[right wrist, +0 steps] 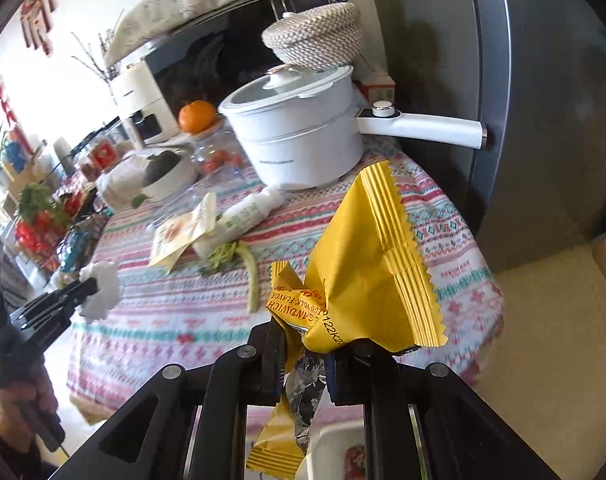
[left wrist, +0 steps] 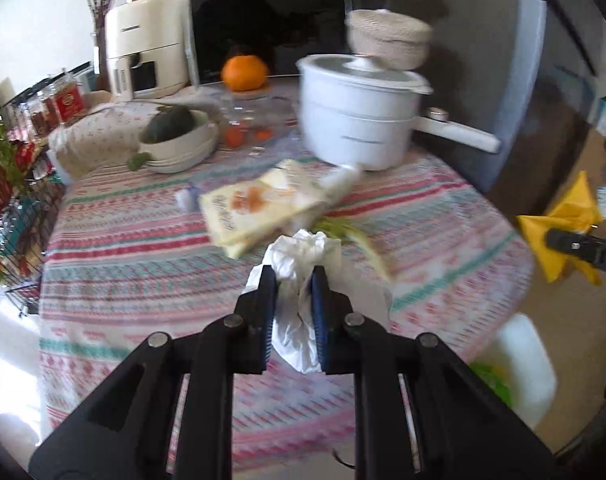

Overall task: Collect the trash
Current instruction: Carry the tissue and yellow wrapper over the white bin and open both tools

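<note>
My left gripper (left wrist: 294, 280) is shut on a crumpled white tissue (left wrist: 299, 252), held above the patterned tablecloth (left wrist: 143, 264). My right gripper (right wrist: 307, 344) is shut on a yellow snack wrapper (right wrist: 367, 264) with a foil lining, lifted near the table's edge. Each view shows the other tool: the right gripper (left wrist: 553, 240) with the wrapper (left wrist: 563, 220), and the left gripper (right wrist: 91, 286) with the tissue (right wrist: 103, 288). On the cloth lie a cream packet (left wrist: 247, 208), a small white bottle (left wrist: 339, 180) and green vegetable scraps (left wrist: 343, 228). A white bin (left wrist: 523, 360) stands below the table edge.
A white pot (left wrist: 355, 116) with a long handle stands at the back, with a woven basket (left wrist: 387, 40) behind it. An orange (left wrist: 245, 72), a bowl holding a dark squash (left wrist: 179, 140), an air fryer (left wrist: 143, 48) and a grey fridge (right wrist: 543, 100) surround the table. A hand (right wrist: 19, 404) holds the left tool.
</note>
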A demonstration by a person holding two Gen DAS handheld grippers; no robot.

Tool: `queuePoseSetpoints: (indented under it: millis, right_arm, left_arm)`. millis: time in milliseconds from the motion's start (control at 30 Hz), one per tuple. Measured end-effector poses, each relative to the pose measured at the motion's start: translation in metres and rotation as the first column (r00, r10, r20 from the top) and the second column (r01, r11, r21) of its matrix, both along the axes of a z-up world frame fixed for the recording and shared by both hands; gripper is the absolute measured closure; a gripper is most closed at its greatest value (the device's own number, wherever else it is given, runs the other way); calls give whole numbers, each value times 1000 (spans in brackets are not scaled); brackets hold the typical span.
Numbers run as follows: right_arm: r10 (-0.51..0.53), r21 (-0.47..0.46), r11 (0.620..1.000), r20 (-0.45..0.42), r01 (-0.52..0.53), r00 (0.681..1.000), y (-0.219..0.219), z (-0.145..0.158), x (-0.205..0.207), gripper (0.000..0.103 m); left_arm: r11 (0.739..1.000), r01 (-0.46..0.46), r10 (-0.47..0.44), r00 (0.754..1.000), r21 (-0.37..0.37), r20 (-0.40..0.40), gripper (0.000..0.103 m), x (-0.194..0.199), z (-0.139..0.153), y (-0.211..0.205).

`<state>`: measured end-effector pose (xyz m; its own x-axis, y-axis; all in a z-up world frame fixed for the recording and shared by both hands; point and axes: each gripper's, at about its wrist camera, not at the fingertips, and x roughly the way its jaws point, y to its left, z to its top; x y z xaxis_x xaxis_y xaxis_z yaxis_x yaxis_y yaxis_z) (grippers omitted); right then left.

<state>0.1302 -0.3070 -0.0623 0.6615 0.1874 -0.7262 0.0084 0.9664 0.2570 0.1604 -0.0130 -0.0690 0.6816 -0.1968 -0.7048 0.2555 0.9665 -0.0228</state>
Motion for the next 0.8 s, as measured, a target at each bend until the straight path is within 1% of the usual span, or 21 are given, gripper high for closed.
queuePoseSetpoints:
  millis: [100,233,400,500,567,633,667,733,800]
  right_arm:
    - [15,-16,1000,-17,-15,1000,1,2,-19,87]
    - [24,-21,999,-69,-26,997,-6,-8,-44,87]
    - [19,-7,1000,-124,-20,992,-21,-20,-69,87]
    - [24,-24,999,-161,-28,987,-26,-29,-78,87]
    - [23,-53,998,-196,-34,980,-28,-38,-83,87]
    - [17,-80,996,-240,-37,971,-32,-51,-88,87]
    - [12,-85,996,-268,-36,963,-35,-59,-89,87]
    - [-1,-87,996,-334,-30,942,-44,-78,-92,87]
    - [-13,-88,996,-377,-22,926,-51,-91,-94,86]
  left_arm:
    - [998,57,-57,998,-26,-10,84,-22,1,-18]
    - [989,130,-132,991,-69,-31,84,-48,0,-41]
    - [966,242,-246,969,-93,-31,84,-75,-5,-73]
    - [943,323,-327,944,-84,-37,84,-88,-16,-98]
    - [926,371,-376,924,-69,-76,84,-96,-31,-118]
    - [914,400,-406,906,-72,-122,84,-103,-45,-132]
    - [905,419,-426,892,-76,-149,84,-106,-54,-141]
    - [892,446,-453,875,-75,-173,84,-111,-65,-154]
    - [878,473,-479,857,-79,-192,84,-115,-73,-167]
